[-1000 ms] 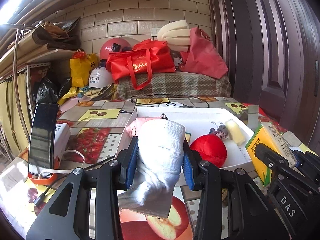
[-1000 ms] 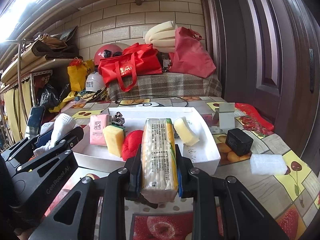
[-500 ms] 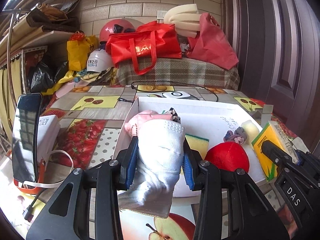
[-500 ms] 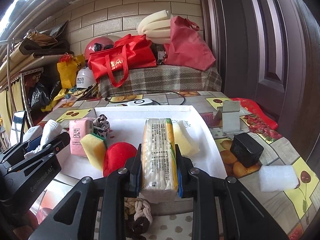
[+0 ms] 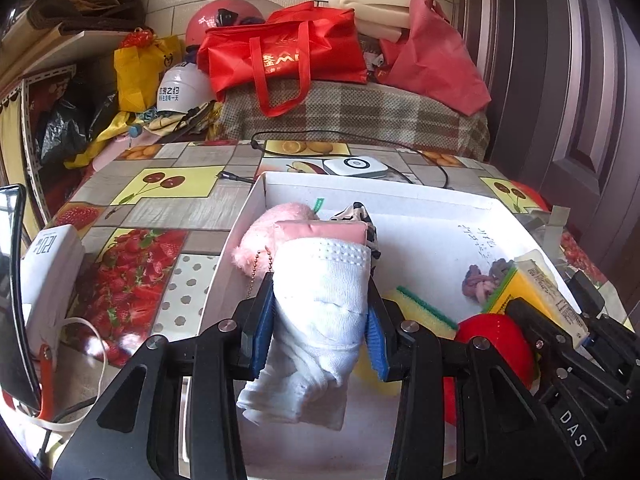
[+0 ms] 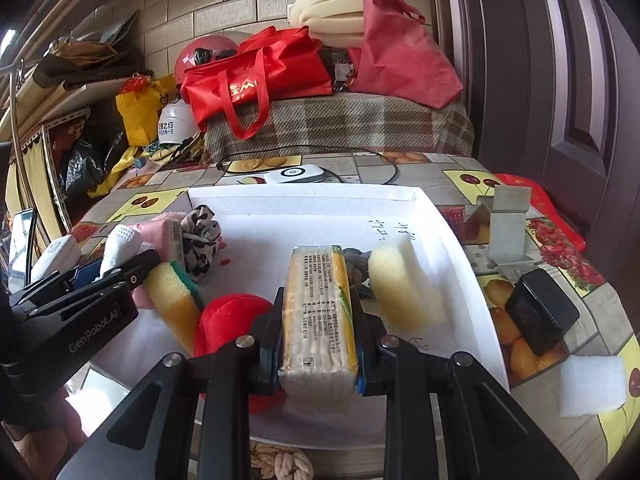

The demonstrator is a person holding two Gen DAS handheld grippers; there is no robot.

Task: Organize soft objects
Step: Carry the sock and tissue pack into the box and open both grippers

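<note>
My left gripper (image 5: 320, 320) is shut on a rolled white sock (image 5: 320, 308) and holds it over the left part of the white tray (image 5: 420, 204). My right gripper (image 6: 318, 332) is shut on a yellow pack of cloths (image 6: 318, 312) over the tray's (image 6: 460, 248) front middle. In the tray lie a pink plush (image 5: 276, 224), a pink packet (image 5: 320, 230), a yellow-green sponge (image 6: 176, 300), a red ball (image 6: 228, 320), a spotted scrunchie (image 6: 200, 236) and a pale foam piece (image 6: 404, 288).
A white foam block (image 6: 592, 384), a black box (image 6: 540, 312) and a white bracket (image 6: 508, 220) lie right of the tray. A knotted rope (image 6: 284, 464) lies at its front. A phone on a stand (image 5: 16, 288) stands left. Bags (image 5: 280, 56) pile up behind.
Both grippers have moved forward and down over the tray with their loads. The tray's contents now appear closer and larger.
</note>
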